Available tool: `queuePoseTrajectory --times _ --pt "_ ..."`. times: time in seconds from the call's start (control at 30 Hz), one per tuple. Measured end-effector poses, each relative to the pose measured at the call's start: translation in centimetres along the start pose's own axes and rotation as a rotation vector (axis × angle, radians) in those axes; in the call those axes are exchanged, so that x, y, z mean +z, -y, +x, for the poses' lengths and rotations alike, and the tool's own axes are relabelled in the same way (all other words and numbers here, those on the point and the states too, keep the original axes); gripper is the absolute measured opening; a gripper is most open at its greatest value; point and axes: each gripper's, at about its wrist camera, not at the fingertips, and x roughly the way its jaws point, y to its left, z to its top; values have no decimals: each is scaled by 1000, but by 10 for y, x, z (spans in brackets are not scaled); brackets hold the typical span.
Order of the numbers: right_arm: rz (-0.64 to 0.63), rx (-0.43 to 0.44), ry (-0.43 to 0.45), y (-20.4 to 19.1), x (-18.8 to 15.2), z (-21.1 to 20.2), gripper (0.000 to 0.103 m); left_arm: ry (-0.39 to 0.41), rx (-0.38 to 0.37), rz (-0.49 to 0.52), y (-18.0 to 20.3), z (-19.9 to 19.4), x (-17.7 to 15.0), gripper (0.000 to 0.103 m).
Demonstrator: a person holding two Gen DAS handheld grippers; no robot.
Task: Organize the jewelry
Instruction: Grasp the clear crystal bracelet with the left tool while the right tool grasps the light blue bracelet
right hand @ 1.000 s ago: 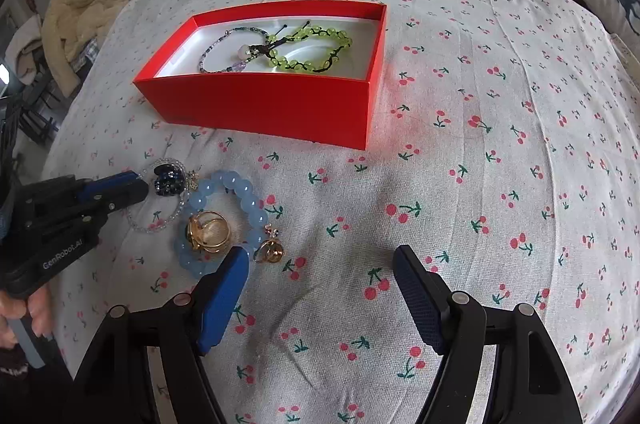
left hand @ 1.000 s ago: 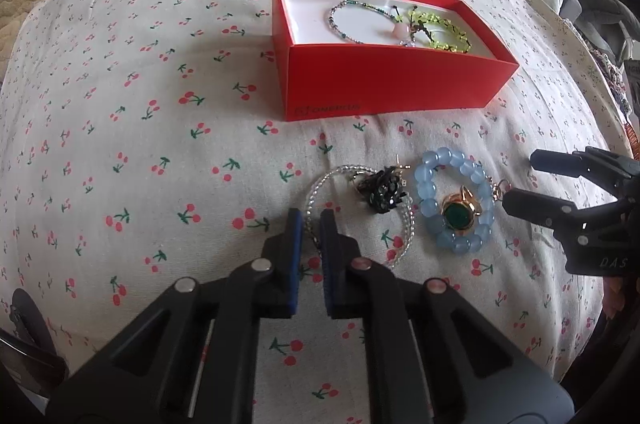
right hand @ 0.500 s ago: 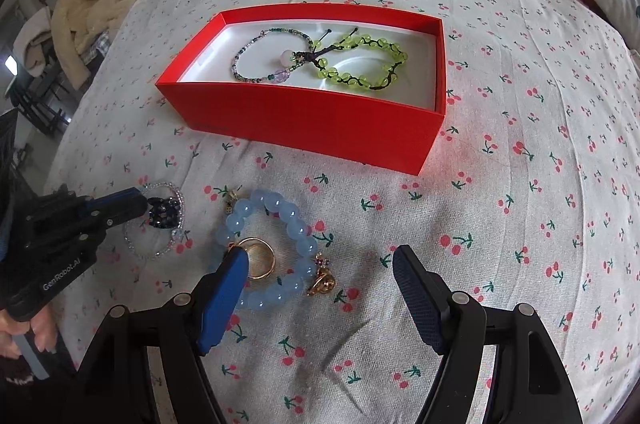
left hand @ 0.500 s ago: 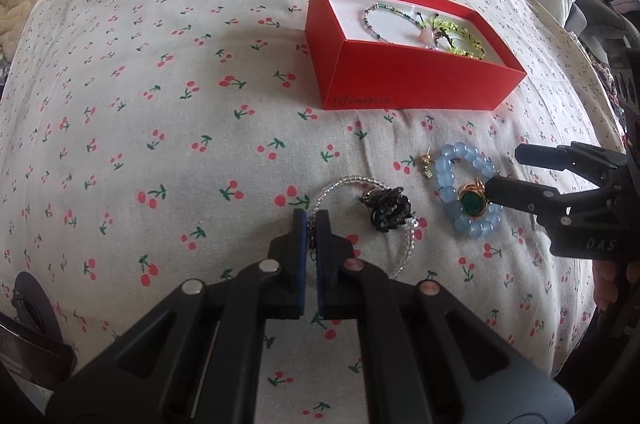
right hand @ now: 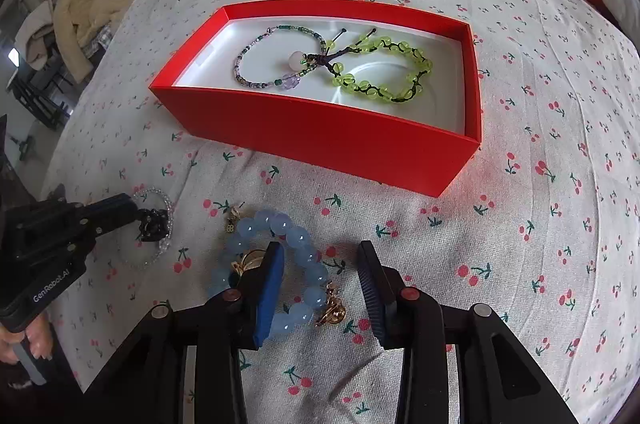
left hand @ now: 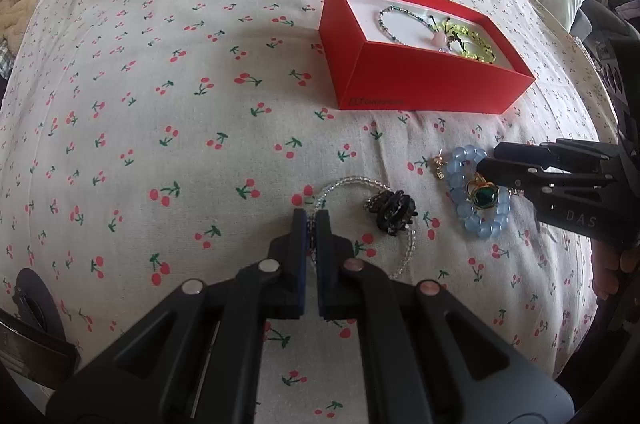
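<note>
- The red box point(right hand: 320, 140) sits toward the far side of the bed point(left hand: 168, 64), already holding two bracelets; since a second ago you have drawn closer to it.
- Your right claw point(right hand: 320, 280) stands wide open astride the blue bead bracelet point(right hand: 296, 240), one finger now inside its loop, ready to pinch.
- Your left claw point(left hand: 311, 224) is pressed nearly together on the clear bead bracelet point(left hand: 406, 256), tighter than before, for lifting.

bracelets in red box point(right hand: 320, 140): 2 — seed-bead bracelet point(right hand: 276, 58), green bracelet point(right hand: 384, 72)
bracelets on cloth: 2 — clear bracelet point(left hand: 362, 220), blue bracelet point(left hand: 476, 198)
rings: 1 — green-stone ring point(left hand: 484, 195)
grippers: 2 — left gripper point(left hand: 311, 220), right gripper point(right hand: 320, 260)
</note>
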Motion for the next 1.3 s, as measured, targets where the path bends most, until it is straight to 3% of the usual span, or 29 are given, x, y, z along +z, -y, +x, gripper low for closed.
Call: queuePoseTrajectory --times 0.33,0.47,1.3 --pt "-61 -26 0 -17 9 13 27 0 3 4 0 2 0 5" --pt "-85 -47 7 -23 14 14 12 4 1 7 2 0 1 5" --pt "-61 30 177 -30 7 -85 12 173 -76 19 33 -68 25 5"
